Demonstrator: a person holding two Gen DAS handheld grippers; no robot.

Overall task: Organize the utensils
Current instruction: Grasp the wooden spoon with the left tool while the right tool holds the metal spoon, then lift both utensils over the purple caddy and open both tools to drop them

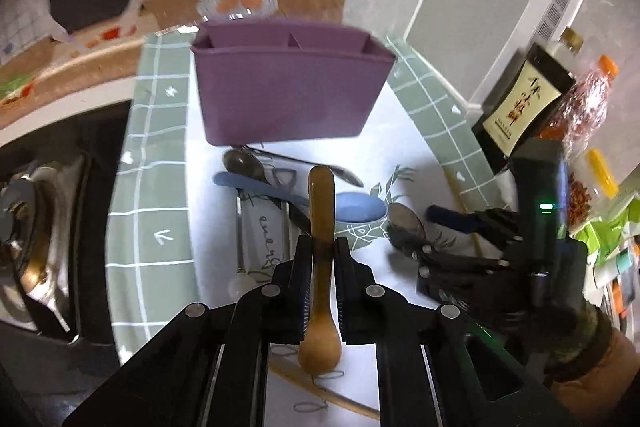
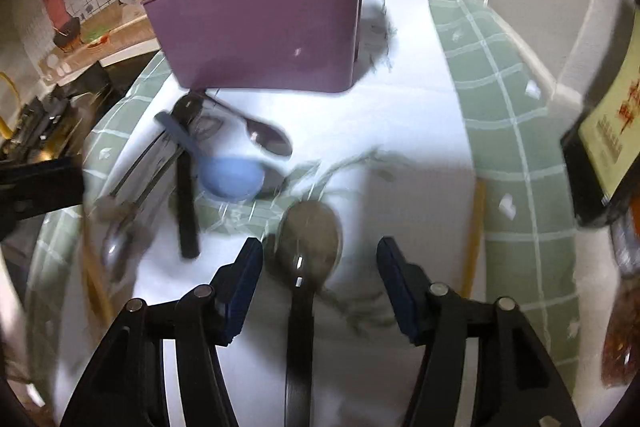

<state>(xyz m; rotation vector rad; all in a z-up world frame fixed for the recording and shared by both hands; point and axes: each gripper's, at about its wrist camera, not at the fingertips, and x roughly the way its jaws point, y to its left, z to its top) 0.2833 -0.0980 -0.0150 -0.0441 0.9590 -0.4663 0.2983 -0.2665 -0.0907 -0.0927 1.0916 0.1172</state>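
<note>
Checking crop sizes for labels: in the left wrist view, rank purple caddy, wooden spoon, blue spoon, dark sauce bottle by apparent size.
1. purple caddy, clearly largest.
2. dark sauce bottle.
3. wooden spoon, though it sits in the left claw close to the lens, so its look is inflated.
4. blue spoon, partly hidden behind the wooden one; ranks 2 to 4 are unsure.

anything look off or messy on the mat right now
Nothing is spilled or broken. The utensils lie in a crossed heap in front of the purple caddy, the blue spoon lying over others, and the caddy's visible compartments look empty.
</note>
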